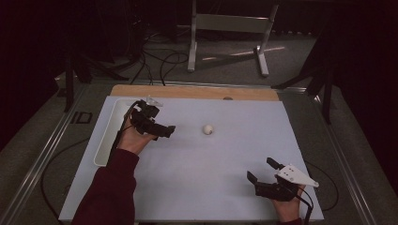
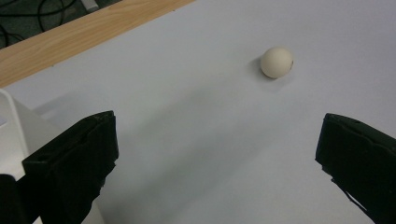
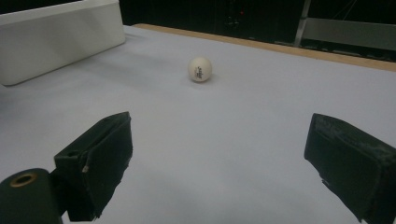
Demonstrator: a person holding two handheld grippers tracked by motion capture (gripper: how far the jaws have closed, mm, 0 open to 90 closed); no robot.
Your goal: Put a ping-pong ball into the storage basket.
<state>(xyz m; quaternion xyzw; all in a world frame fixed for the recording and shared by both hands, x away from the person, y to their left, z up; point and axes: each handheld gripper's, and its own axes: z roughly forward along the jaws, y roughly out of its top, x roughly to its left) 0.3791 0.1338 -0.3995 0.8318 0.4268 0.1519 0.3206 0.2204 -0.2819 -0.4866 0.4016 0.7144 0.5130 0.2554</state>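
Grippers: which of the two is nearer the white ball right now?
The left gripper, open beside the white tray, is nearer the ball. The right gripper, also open, sits back near the table's front edge.

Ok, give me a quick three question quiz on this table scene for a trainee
1. True or false: the left gripper has its fingers shut on the ball.
2. Which gripper is nearer the white tray? A) left B) right
3. Fill in: the ball rests on the ____ table cover, apart from both grippers.

Key: 1 false, both grippers are open and the ball lies free. 2 A. 3 white.
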